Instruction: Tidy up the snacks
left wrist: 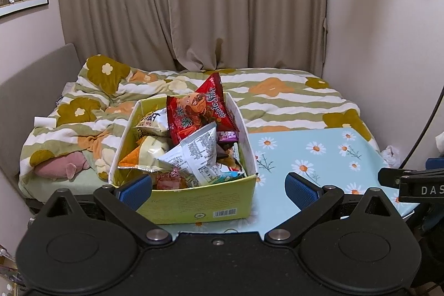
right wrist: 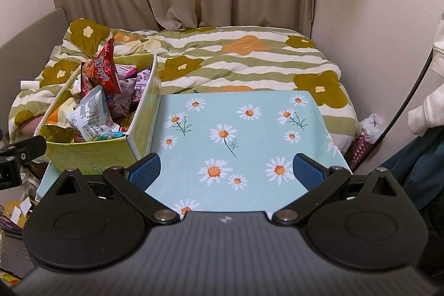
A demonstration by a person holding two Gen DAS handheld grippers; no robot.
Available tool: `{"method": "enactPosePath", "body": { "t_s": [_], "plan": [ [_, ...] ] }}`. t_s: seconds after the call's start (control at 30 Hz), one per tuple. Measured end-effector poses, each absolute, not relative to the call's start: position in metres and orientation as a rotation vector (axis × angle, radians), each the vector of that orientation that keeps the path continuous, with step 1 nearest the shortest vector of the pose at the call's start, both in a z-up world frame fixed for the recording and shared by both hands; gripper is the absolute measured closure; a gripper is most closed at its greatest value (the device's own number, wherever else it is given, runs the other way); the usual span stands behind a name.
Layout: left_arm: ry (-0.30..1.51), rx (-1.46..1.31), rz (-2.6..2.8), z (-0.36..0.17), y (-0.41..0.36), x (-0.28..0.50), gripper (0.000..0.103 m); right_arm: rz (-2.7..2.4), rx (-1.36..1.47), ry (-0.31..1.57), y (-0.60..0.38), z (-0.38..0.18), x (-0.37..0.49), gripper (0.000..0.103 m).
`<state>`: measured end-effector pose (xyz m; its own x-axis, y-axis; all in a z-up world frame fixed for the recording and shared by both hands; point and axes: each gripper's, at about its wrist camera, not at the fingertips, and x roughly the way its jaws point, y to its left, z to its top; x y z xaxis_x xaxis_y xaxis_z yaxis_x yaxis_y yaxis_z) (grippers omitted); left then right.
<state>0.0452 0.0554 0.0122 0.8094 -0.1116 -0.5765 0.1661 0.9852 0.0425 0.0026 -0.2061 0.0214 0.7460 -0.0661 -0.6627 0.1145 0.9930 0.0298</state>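
Note:
A yellow-green cardboard box (left wrist: 194,205) (right wrist: 91,154) stands at the left of a small table with a light-blue daisy cloth (left wrist: 319,151) (right wrist: 236,129). It is heaped with several snack packets: a red bag (left wrist: 199,110) (right wrist: 104,71) on top, a silver-white packet (left wrist: 194,154) (right wrist: 88,113) in front, orange and pale bags to the left. My left gripper (left wrist: 219,187) is open just before the box's near wall. My right gripper (right wrist: 226,171) is open above the bare cloth to the right of the box. Neither holds anything.
Behind the table is a bed with a striped flower quilt (left wrist: 277,96) (right wrist: 236,54) and a pink plush (left wrist: 61,167). Curtains (left wrist: 194,4) hang at the back. A white sleeve (right wrist: 433,90) and a black cable (right wrist: 410,93) are at the right. The right gripper's edge (left wrist: 416,182) shows in the left view.

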Motion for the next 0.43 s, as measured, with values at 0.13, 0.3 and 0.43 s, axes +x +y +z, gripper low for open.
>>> {"method": "enactPosePath", "body": {
  "t_s": [0.13,0.3,0.43],
  "plan": [
    [0.592,0.089,-0.136,0.0157,0.0535,0.0426,0.000,-0.098,0.067,0.720,-0.2055,0.0216,0.0045,0.000],
    [0.585,0.089,-0.135,0.0175,0.0518,0.0427,0.000,-0.101,0.071,0.709,-0.2064,0.0225,0.0068,0.000],
    [0.578,0.085,-0.142,0.0192,0.0524,0.0421,0.000,-0.103,0.075,0.707,-0.2080,0.0226,0.0070,0.000]
  ]
}}
